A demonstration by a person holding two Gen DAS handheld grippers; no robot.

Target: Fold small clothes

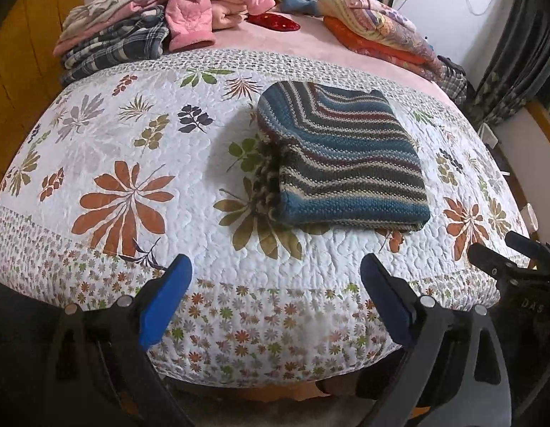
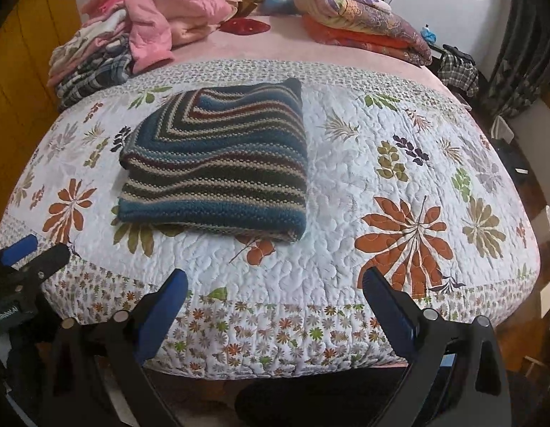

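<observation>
Folded striped blue-and-maroon knitted sweater lies soft, thick and floppy on the leaf-printed white quilt; best gripped at its near folded edge. Left claw and right claw gape wide, empty, nearer than the sweater.

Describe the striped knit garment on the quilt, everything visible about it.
The striped knit garment is a chunky knit in bands of blue, dark green, maroon and cream. It lies folded into a thick, roughly rectangular bundle, flat on the floral quilt, with layered edges showing along its left side in the left wrist view. Only the quilt touches it; the left gripper and right gripper are both open, nearer the bed's edge, apart from it.
</observation>
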